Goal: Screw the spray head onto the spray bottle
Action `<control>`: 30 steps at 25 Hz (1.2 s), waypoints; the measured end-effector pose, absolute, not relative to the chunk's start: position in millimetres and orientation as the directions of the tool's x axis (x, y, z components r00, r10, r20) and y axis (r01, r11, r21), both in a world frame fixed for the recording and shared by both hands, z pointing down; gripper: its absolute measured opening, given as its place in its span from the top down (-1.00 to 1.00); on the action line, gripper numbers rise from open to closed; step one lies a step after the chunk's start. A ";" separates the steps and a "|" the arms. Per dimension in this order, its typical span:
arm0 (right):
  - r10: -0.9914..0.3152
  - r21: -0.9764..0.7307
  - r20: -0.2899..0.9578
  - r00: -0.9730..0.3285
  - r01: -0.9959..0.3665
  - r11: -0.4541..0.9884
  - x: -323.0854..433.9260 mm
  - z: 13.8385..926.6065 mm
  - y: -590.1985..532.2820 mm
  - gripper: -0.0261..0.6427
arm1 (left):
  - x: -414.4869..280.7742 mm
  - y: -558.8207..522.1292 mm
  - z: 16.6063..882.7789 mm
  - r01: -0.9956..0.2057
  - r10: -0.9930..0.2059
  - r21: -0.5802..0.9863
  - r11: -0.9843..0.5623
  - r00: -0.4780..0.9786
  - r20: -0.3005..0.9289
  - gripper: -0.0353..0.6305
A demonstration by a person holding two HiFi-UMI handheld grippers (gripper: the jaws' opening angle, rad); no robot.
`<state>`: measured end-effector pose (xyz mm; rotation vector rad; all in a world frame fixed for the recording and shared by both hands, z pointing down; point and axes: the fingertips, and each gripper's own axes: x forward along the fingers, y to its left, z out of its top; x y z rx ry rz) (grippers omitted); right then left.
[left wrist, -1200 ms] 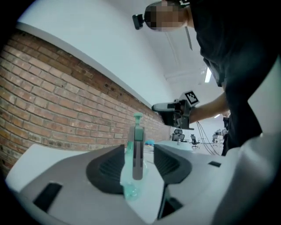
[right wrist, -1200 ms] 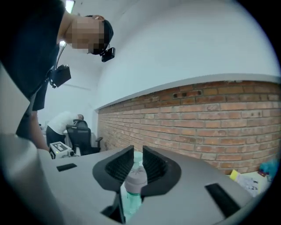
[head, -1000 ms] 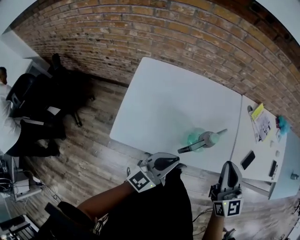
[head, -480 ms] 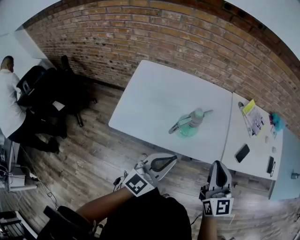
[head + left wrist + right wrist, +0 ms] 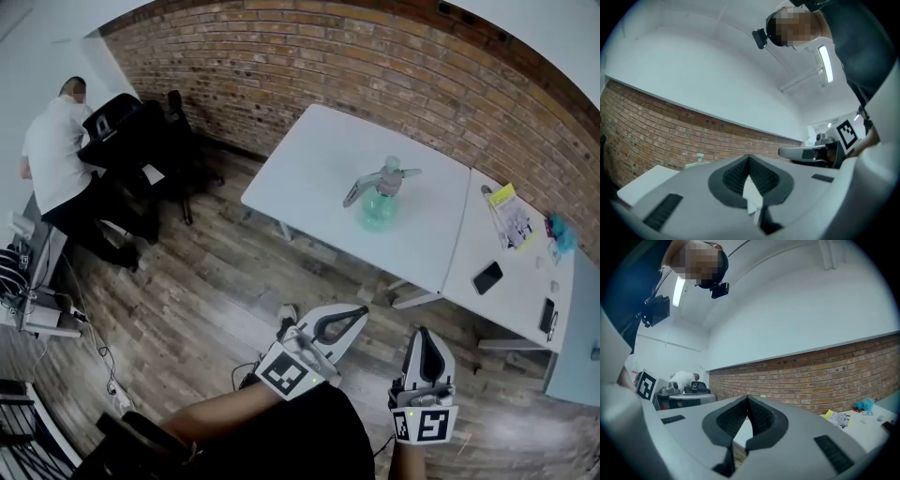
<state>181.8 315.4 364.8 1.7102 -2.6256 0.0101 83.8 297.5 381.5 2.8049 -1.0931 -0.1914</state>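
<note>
Backed well away from the white rectangular table (image 5: 309, 178), both of my grippers now hang over the wooden plank floor (image 5: 187, 281); a second ago they were at the table's near edge. The left gripper (image 5: 354, 317) points level toward the table with its jaws pressed together and nothing between them, as its own view confirms (image 5: 749, 161). The right gripper (image 5: 422, 337), just beside it, is the same: jaws fully closed and empty (image 5: 747, 401).

The green translucent spray bottle (image 5: 380, 208) stands upright near the middle of the table, well apart from both grippers. The white spray head (image 5: 386, 176) sits on top of it, trigger and nozzle pointing out to either side; I cannot tell whether it is threaded tight.

Behind the table runs a red brick wall (image 5: 375, 56). A second white table (image 5: 525, 281) adjoins on the right and carries a yellow-edged paper (image 5: 511, 211) and two dark phones (image 5: 487, 277). At far left a person in a white shirt (image 5: 56, 150) bends over a desk.
</note>
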 end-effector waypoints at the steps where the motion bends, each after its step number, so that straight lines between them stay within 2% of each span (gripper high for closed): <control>1: -0.913 -0.003 0.007 -0.407 -0.913 0.407 177.7 361.6 324.5 0.90 | 82.8 307.6 375.6 -0.659 -0.677 0.170 -0.732 0.731 -0.083 0.89; 10: -0.939 0.031 0.017 -0.345 -0.938 0.345 179.0 341.3 365.1 0.90 | 84.6 347.1 352.6 -0.638 -0.647 0.116 -0.762 0.760 -0.070 0.89; 16: -0.946 0.063 0.021 -0.324 -0.944 0.325 176.0 334.9 366.4 0.90 | 68.6 341.6 350.9 -0.673 -0.681 0.116 -0.731 0.731 -0.050 0.89; 20: -0.949 0.062 0.001 -0.314 -0.947 0.314 168.7 327.0 366.3 0.90 | 62.3 339.4 340.9 -0.678 -0.689 0.129 -0.724 0.721 -0.077 0.89; 25: -0.944 0.083 -0.020 -0.330 -0.941 0.328 168.9 319.9 367.0 0.90 | 63.1 339.6 331.7 -0.691 -0.691 0.055 -0.721 0.710 -0.135 0.89; 30: -0.952 0.068 -0.023 -0.306 -0.950 0.304 182.8 321.3 376.4 0.90 | 76.2 348.0 336.0 -0.709 -0.711 0.070 -0.702 0.692 -0.126 0.89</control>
